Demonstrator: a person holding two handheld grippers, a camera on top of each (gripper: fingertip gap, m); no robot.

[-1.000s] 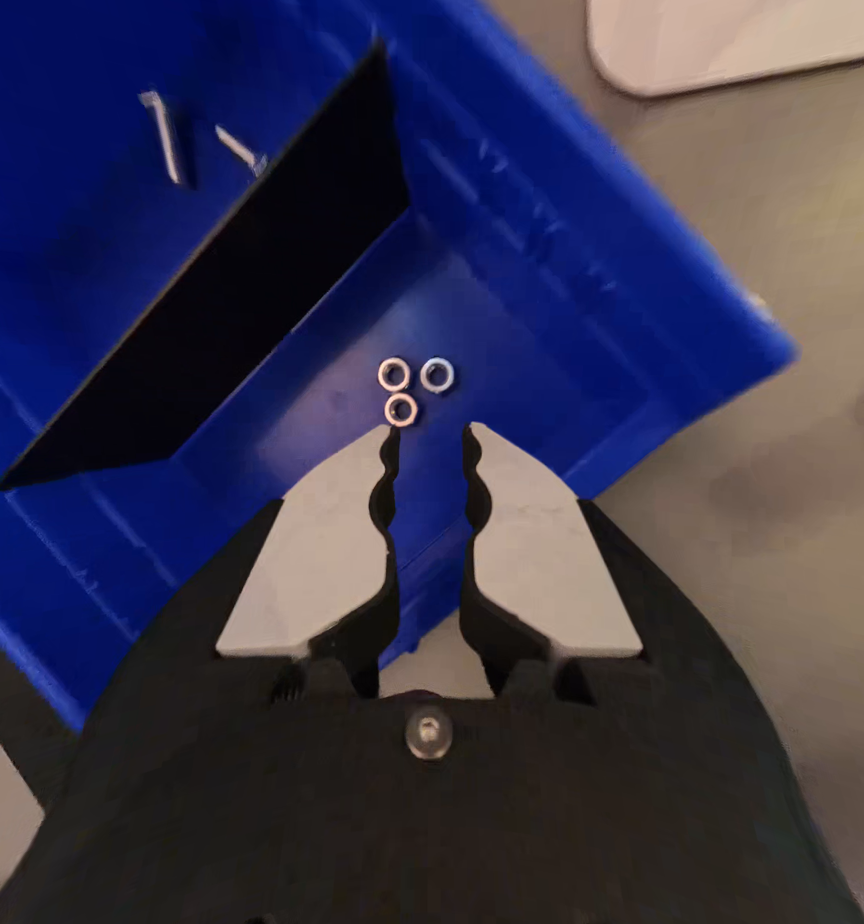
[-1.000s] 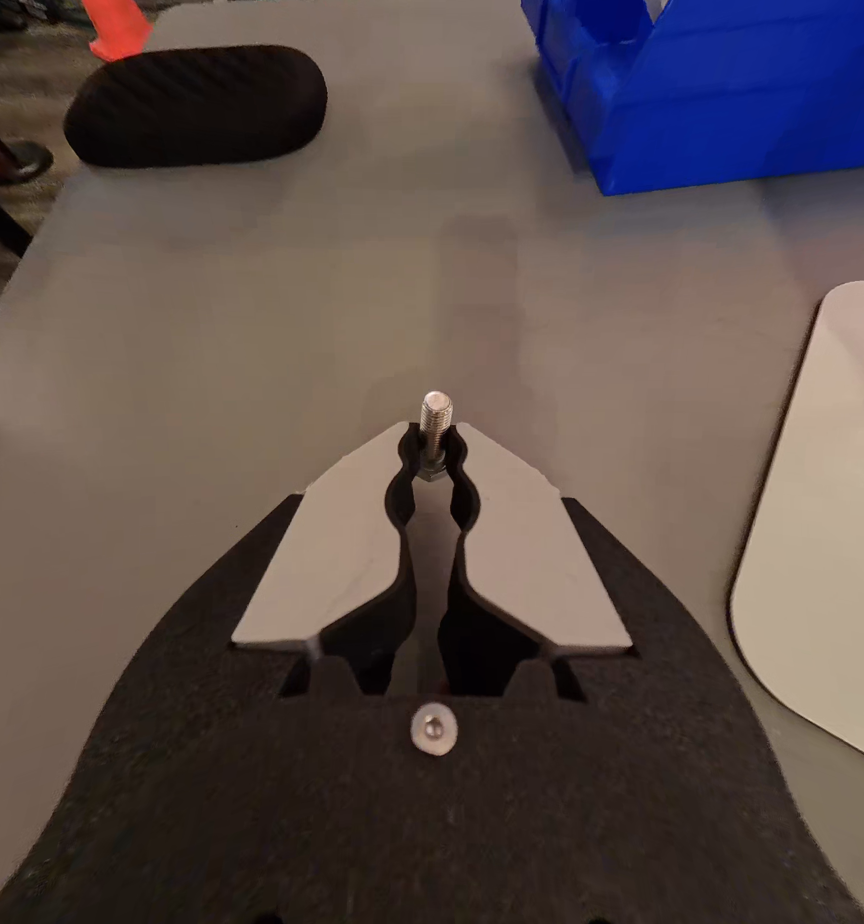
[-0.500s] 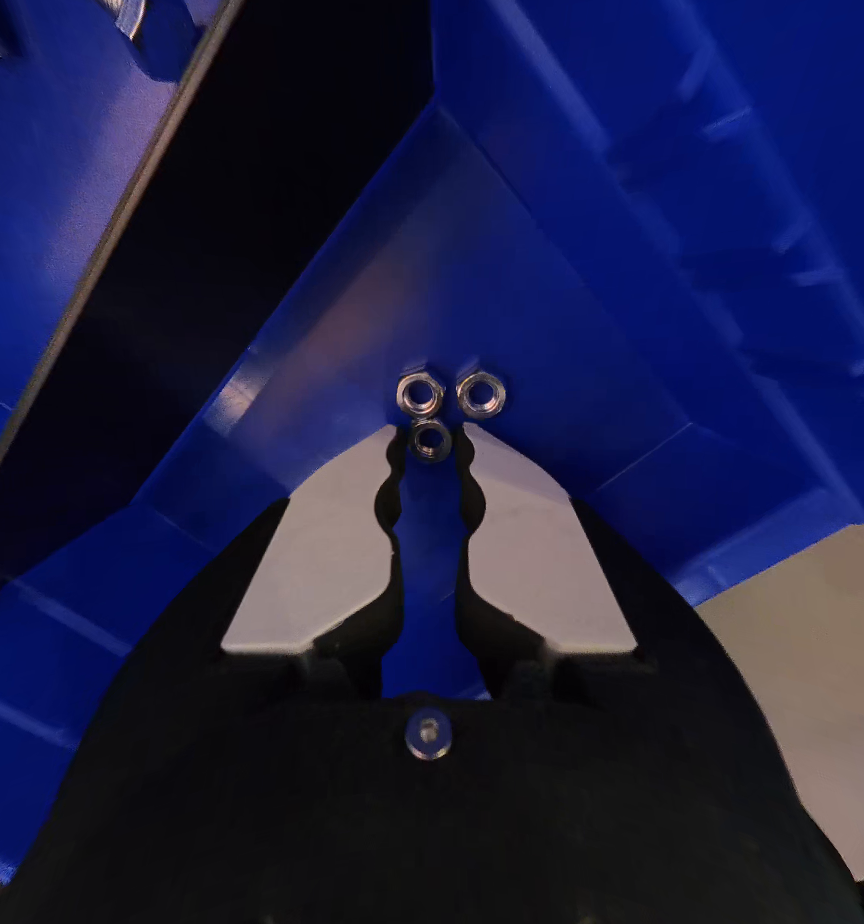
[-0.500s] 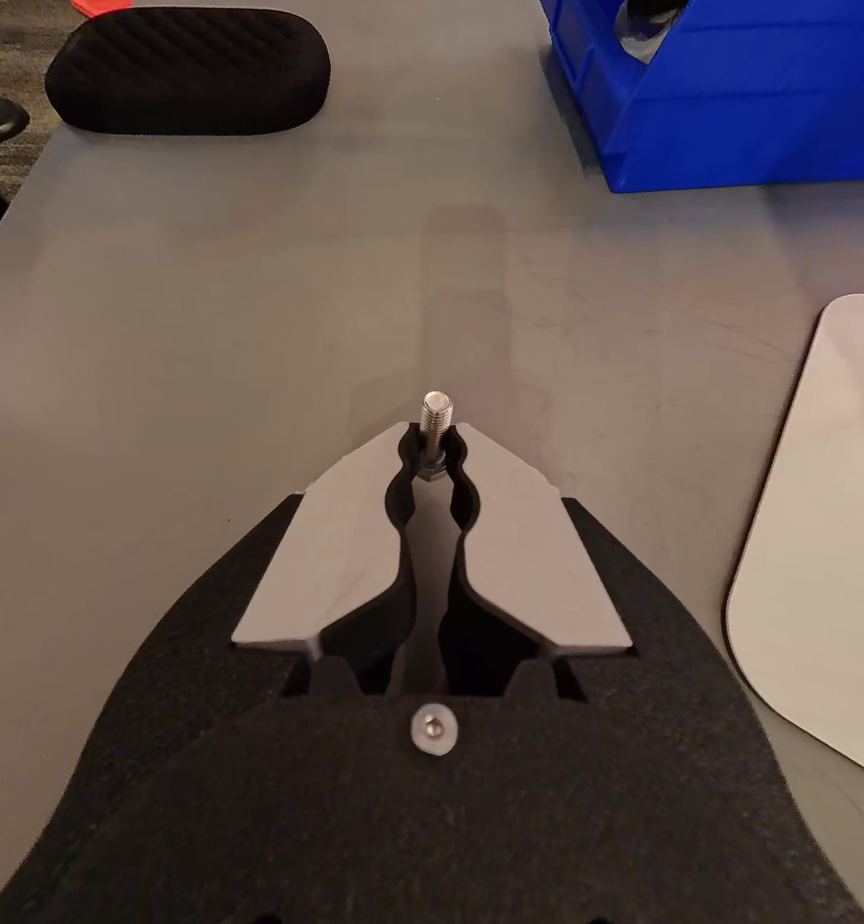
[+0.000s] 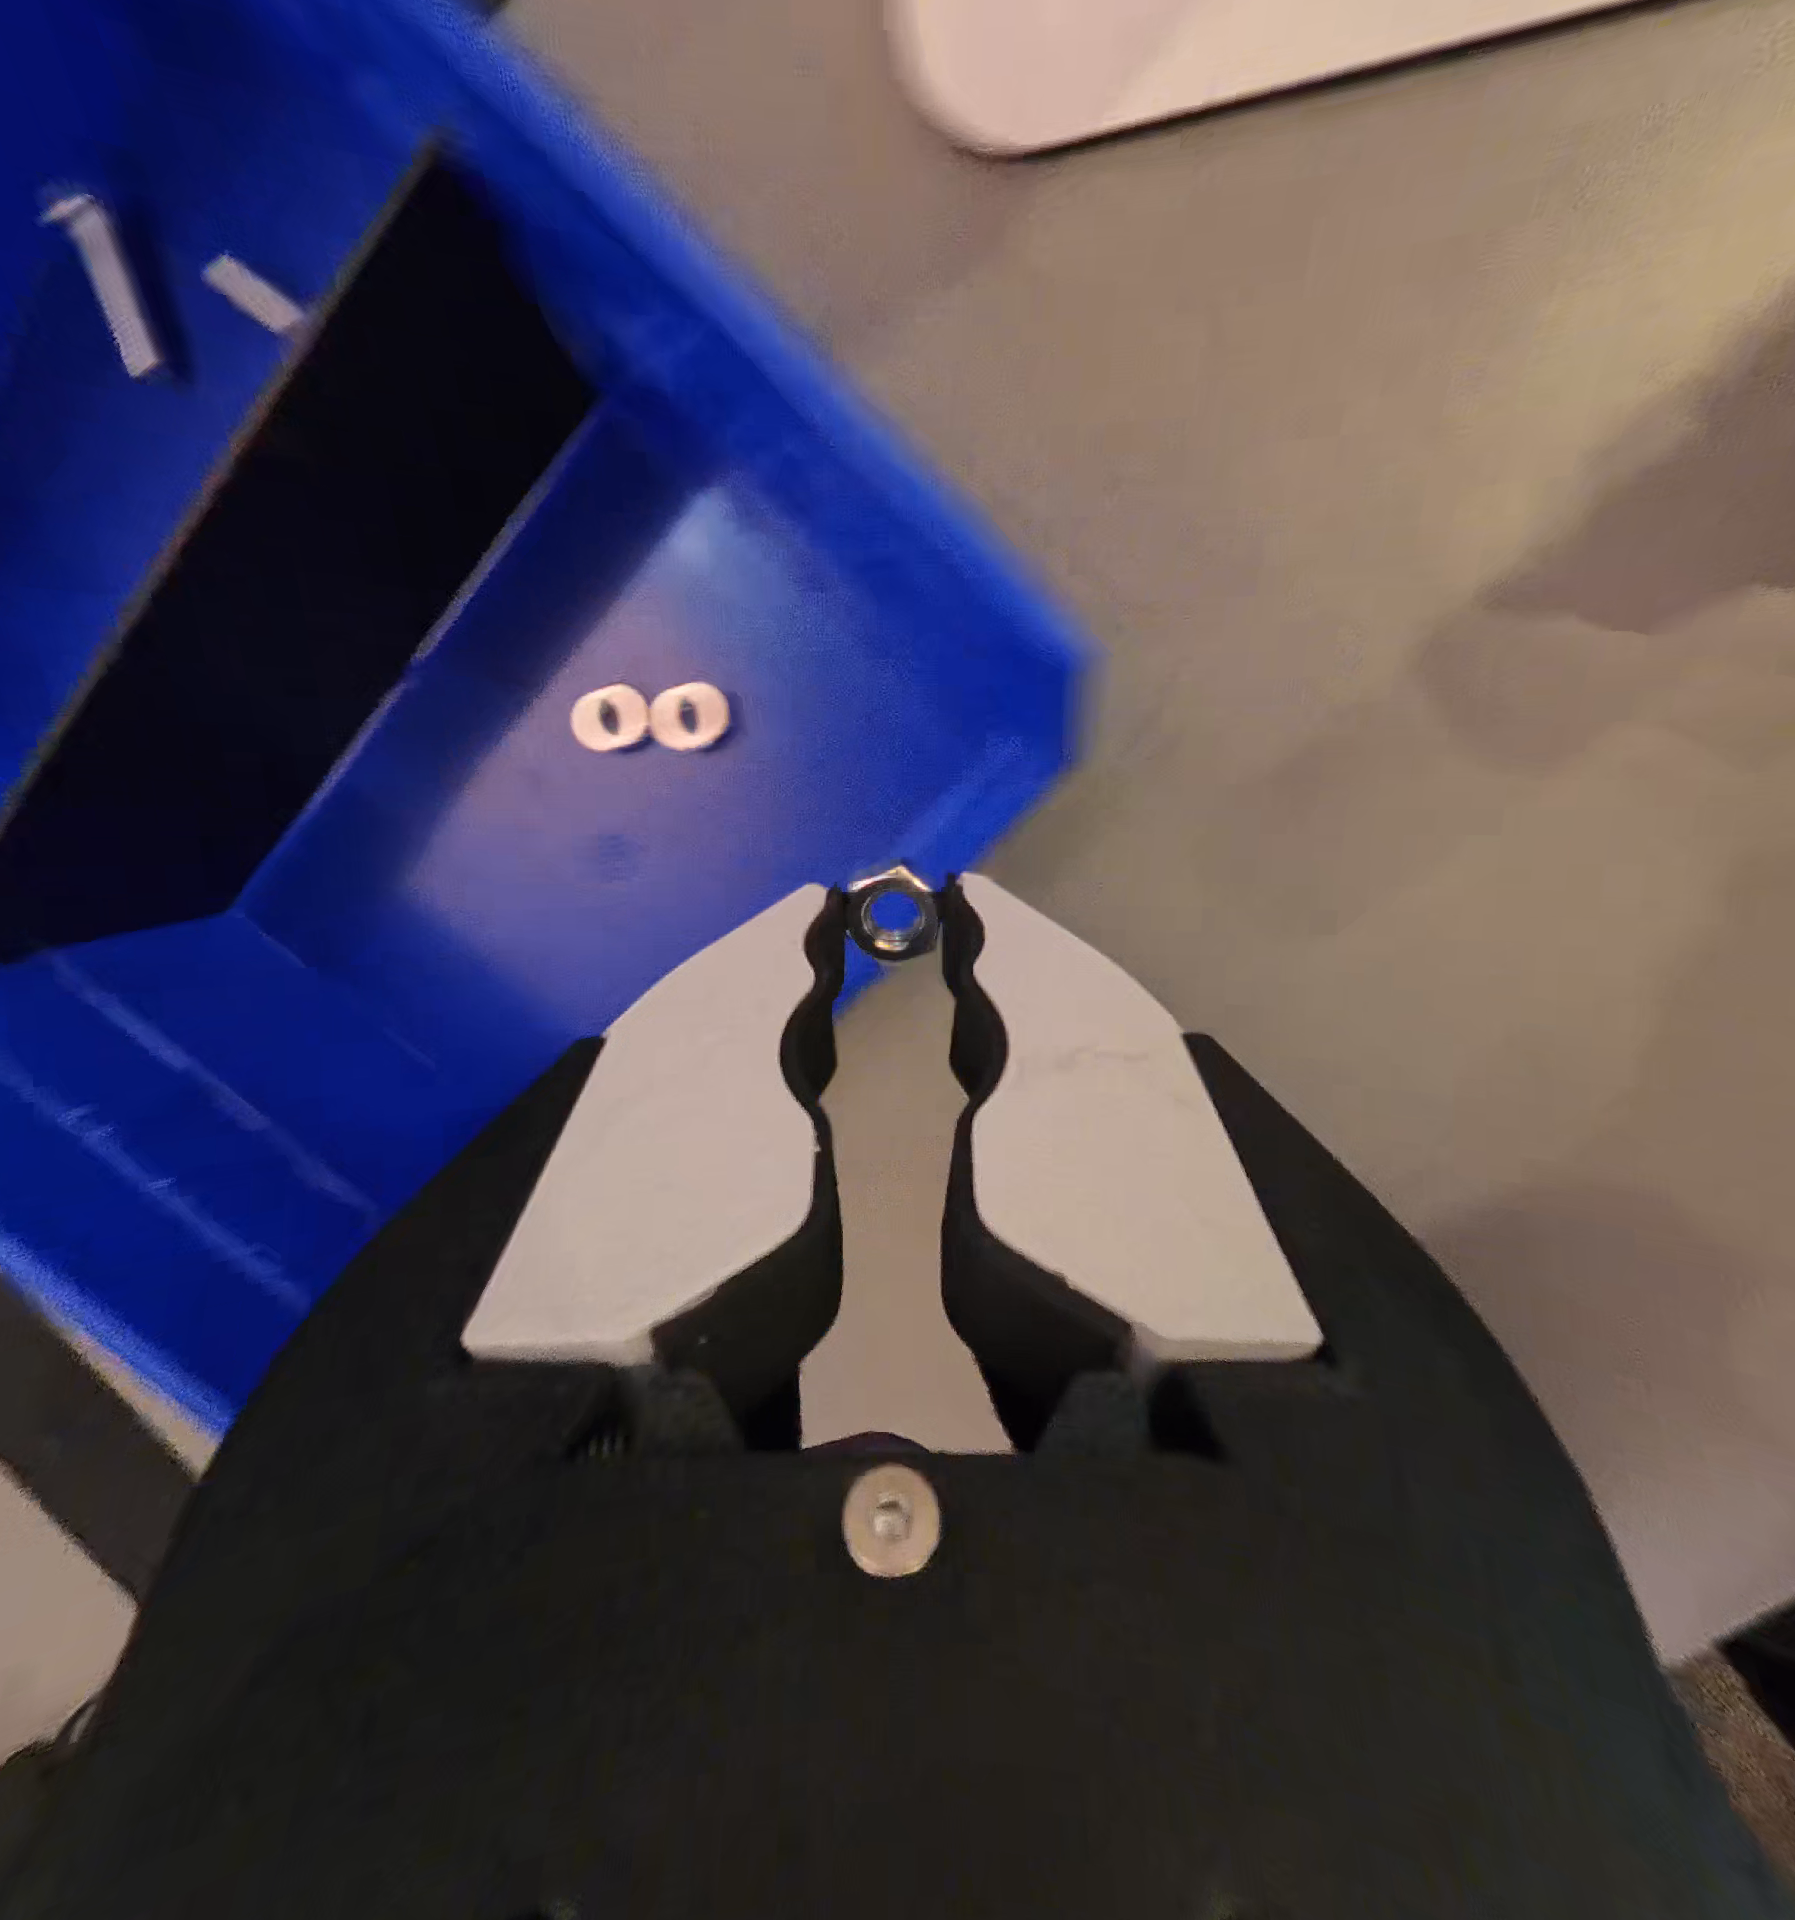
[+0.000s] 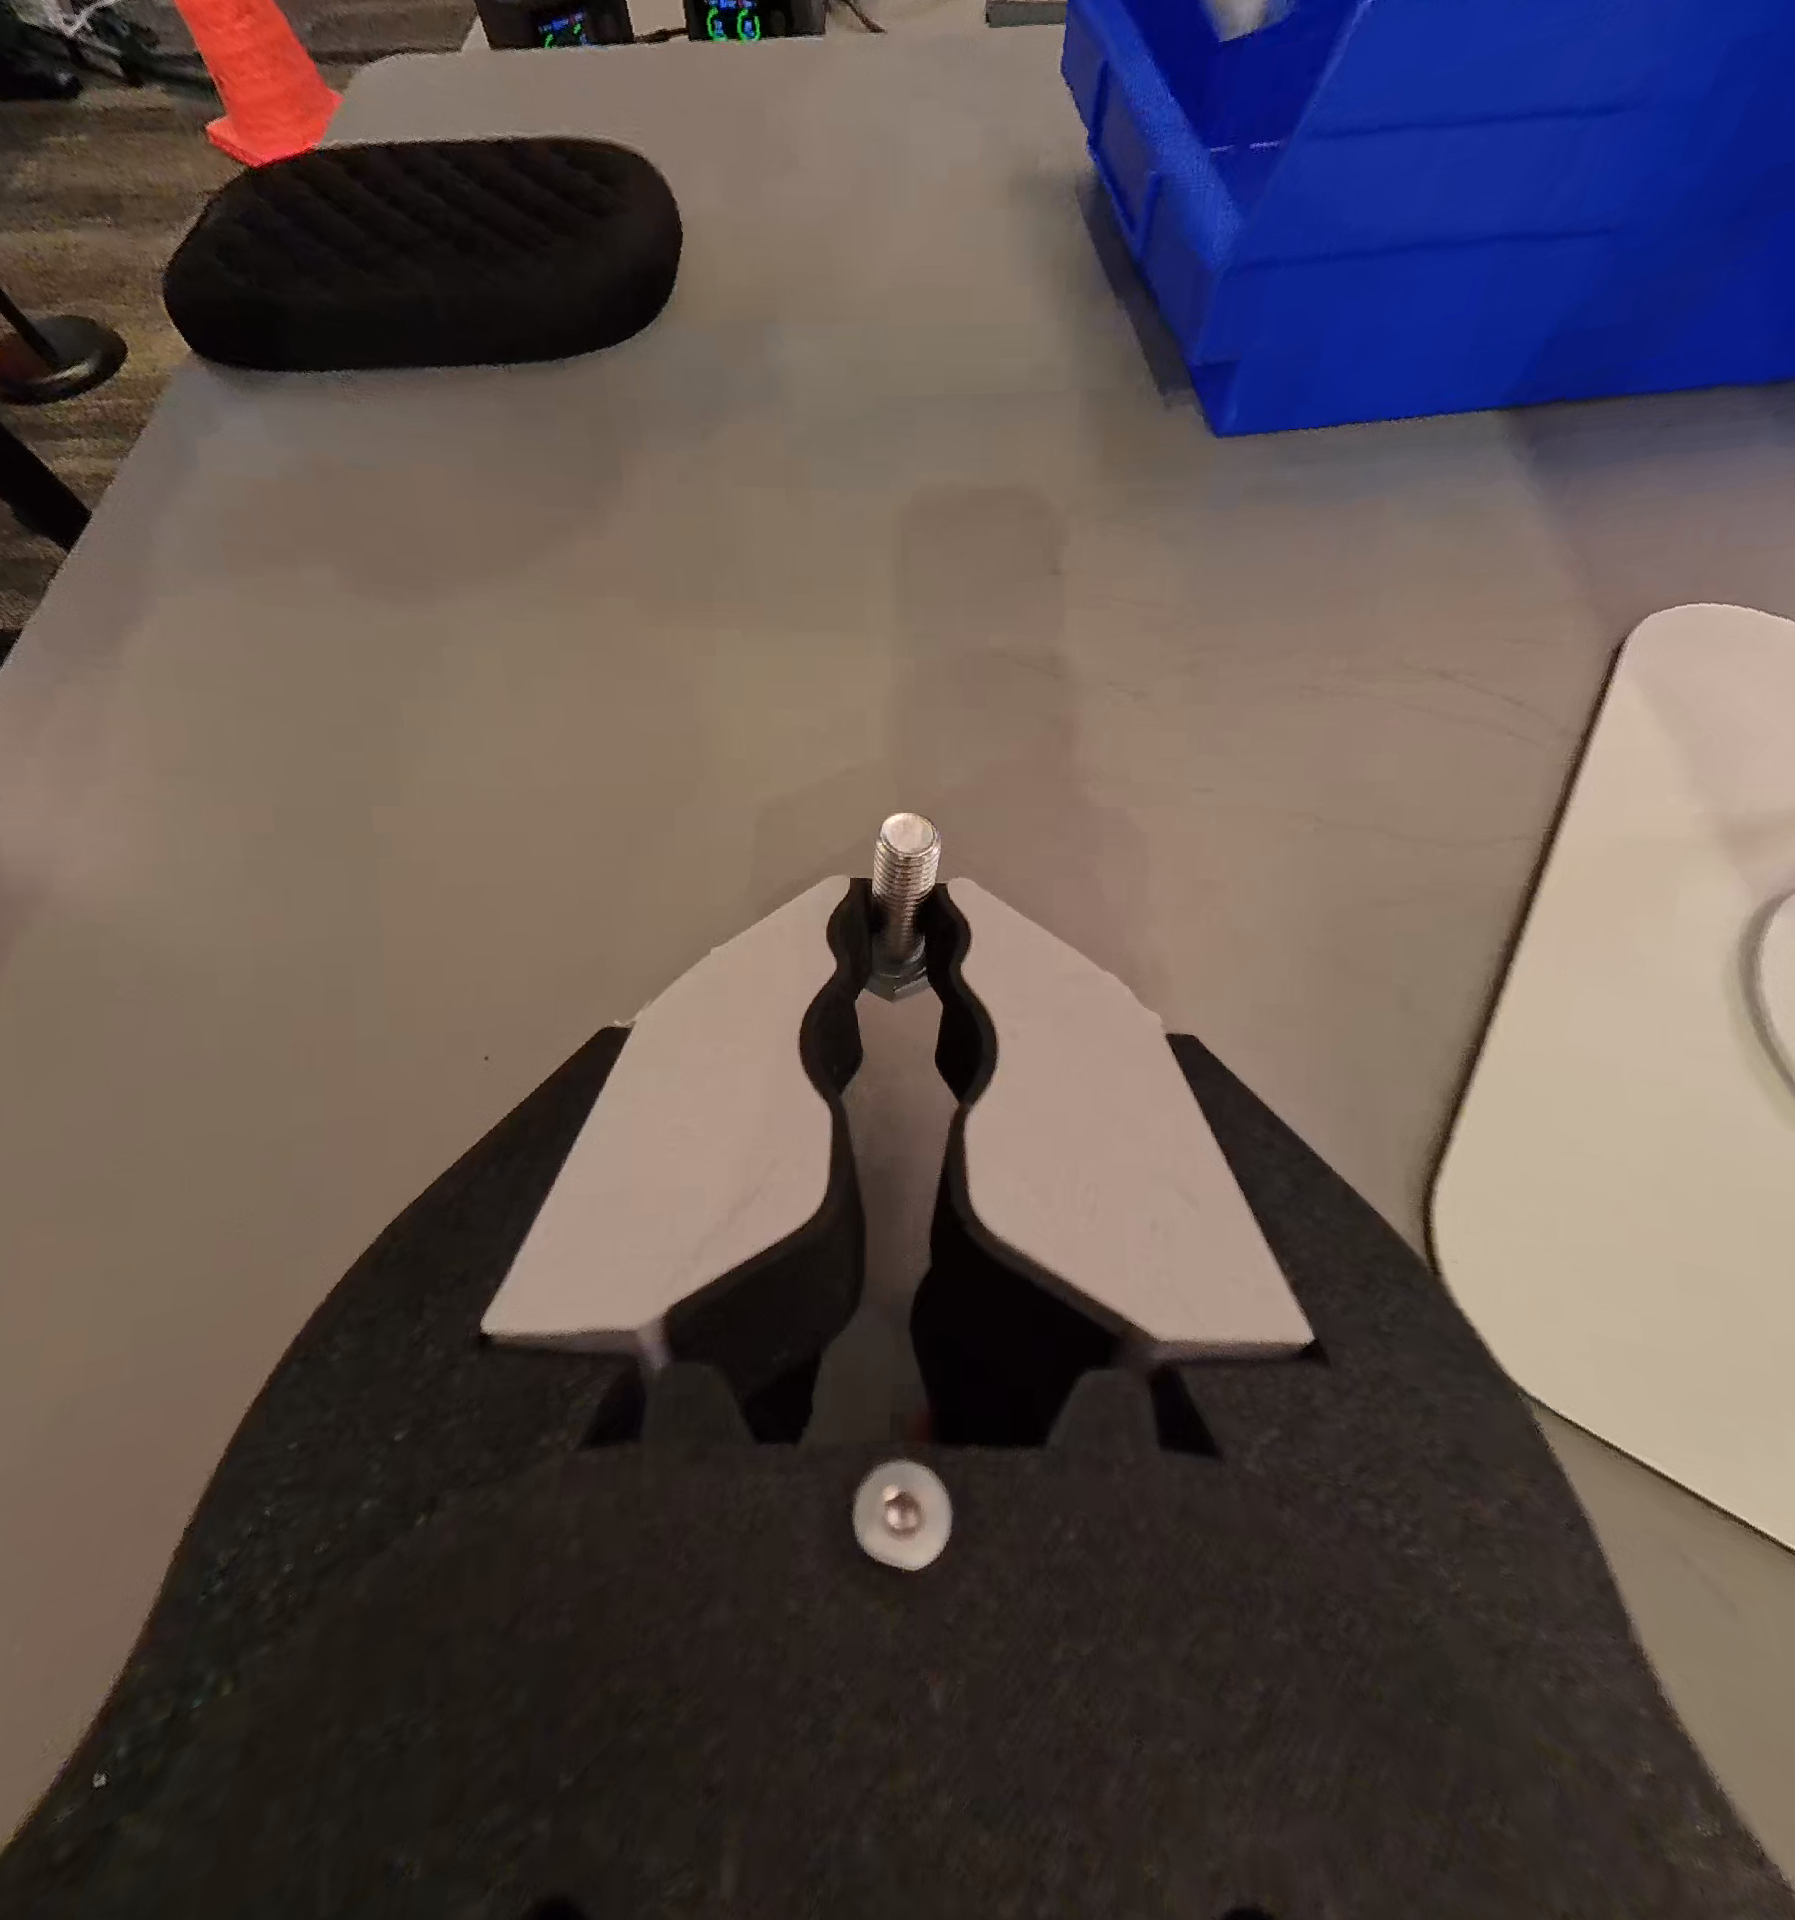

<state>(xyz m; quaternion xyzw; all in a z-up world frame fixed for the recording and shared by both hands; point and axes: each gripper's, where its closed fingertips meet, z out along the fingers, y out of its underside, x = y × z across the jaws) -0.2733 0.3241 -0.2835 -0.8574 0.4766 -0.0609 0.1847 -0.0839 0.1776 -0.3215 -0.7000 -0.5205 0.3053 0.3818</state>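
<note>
While clamped: 1 nut (image 5: 891, 921), 1 bolt (image 6: 903, 891).

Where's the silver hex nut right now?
In the left wrist view, the silver hex nut is pinched at the left gripper's jaw tips, over the blue plastic bin's near corner.

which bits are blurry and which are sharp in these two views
Left wrist view: blue bin and its two loose nuts smear with motion blur; the nut between the left gripper pads stays sharp. Right wrist view: bolt in the right gripper crisp, edges slightly soft.
</note>
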